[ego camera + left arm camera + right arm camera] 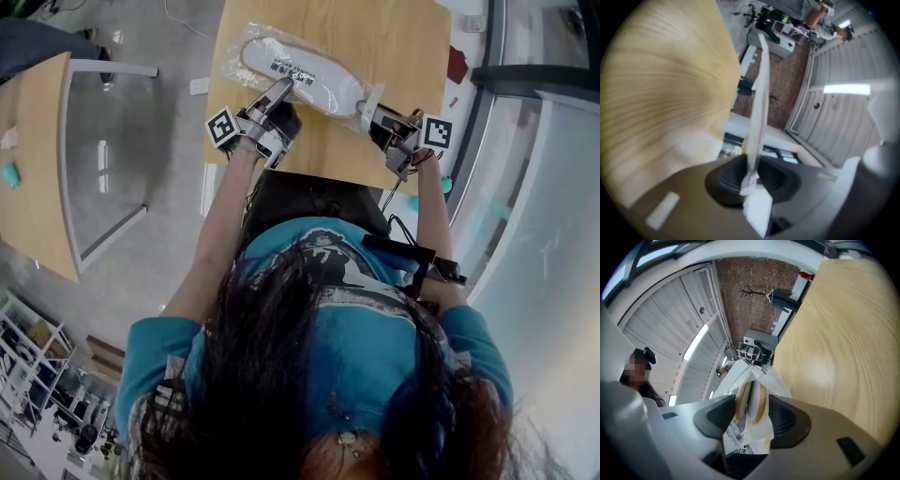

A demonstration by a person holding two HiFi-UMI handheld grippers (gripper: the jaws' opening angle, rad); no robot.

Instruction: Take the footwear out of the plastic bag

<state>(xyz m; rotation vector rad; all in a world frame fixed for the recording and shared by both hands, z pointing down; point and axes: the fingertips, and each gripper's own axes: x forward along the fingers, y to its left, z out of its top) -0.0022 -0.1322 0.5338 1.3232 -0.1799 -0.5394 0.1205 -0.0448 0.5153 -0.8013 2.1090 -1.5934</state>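
So, both tongs are on the slipper bag and nothing's out of it yet.

Over on the left, my left gripper (pixel 751 174) is pinched nearly all the way together on a thin white edge of the plastic bag (pixel 777 379), somewhere along its near side. That edge stands edge-on between the pads. In the middle, the bag lies flat on the wooden table (pixel 375 28) with the white slippers (pixel 302 80) inside it, printed side up, running from far left to near right. On the right, my right gripper (pixel 751 416) is at the bag's right end. Its jaws are fairly wide apart but pressing through the plastic on two tan-rimmed slipper ends that sit side by side, with crinkly film bunched around them.
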